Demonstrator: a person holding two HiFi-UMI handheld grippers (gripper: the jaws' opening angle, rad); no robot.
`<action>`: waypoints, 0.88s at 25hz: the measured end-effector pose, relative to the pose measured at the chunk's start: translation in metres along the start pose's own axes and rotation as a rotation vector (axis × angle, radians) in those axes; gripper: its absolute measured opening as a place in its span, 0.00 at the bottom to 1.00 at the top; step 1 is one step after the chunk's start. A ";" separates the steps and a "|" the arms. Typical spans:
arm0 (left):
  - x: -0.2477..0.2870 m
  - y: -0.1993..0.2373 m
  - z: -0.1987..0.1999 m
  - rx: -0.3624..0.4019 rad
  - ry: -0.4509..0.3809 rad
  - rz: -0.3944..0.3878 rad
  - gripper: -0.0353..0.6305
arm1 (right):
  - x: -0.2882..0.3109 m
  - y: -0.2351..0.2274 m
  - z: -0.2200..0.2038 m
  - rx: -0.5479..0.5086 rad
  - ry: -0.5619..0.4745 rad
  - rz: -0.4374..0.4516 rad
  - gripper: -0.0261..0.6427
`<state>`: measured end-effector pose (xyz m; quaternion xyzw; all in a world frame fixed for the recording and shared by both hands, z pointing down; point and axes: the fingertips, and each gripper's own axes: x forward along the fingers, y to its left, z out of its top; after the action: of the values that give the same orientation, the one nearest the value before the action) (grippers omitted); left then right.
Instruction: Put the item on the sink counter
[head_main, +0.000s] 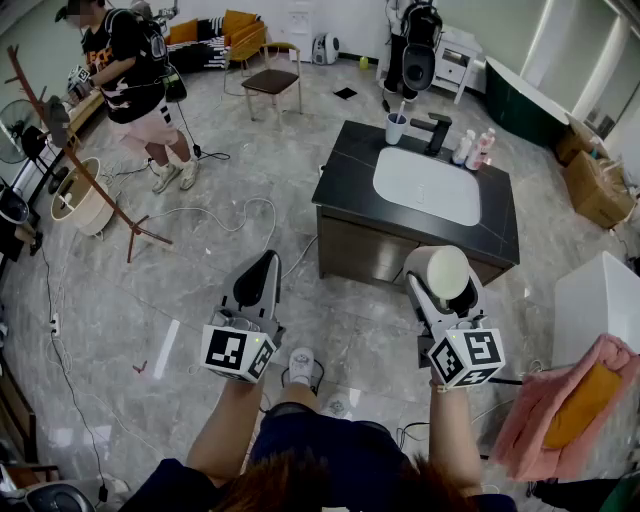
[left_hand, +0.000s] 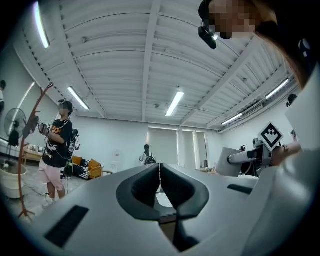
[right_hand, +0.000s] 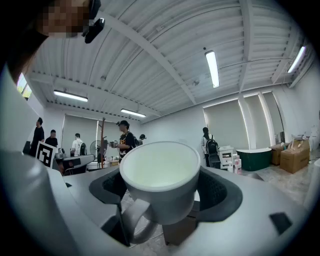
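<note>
- The right tongs (head_main: 446, 286) stand wide apart because they clasp the round body of a white mug (head_main: 441, 271). One pad presses on each side of it.
- The mug's handle hangs below the grip and its mouth is uncovered, so the grip looks fit for setting it down upright.
- The mug is in the air, not yet on the sink tabletop (head_main: 345, 170), which lies toward 12 o'clock from it in the head view.
- The left tongs (head_main: 262, 264) are pressed together with nothing between them. They sit at 9 o'clock of the right tongs, probably kept aside as the idle hand.
- On the tabletop, a cup (head_main: 396, 128), a faucet (head_main: 434, 130) and bottles (head_main: 472, 148) crowd the 12 o'clock edge behind the basin (head_main: 428, 186).
- The bare dark strip at the basin's 9 o'clock side seems the easiest landing spot.
</note>
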<state>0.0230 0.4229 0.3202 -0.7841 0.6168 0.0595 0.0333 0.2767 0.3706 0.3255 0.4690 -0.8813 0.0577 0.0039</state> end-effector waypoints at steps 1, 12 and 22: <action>-0.004 -0.003 0.001 0.003 -0.002 0.001 0.09 | -0.005 0.001 0.001 0.003 -0.005 0.001 0.69; -0.006 -0.008 0.006 0.015 -0.002 0.003 0.09 | -0.014 0.007 0.015 0.012 -0.041 0.025 0.69; 0.065 0.049 -0.007 -0.007 -0.003 -0.027 0.09 | 0.073 0.000 0.020 0.000 -0.028 0.002 0.69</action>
<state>-0.0092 0.3479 0.3191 -0.7925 0.6058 0.0627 0.0322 0.2371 0.3080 0.3098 0.4689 -0.8817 0.0510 -0.0084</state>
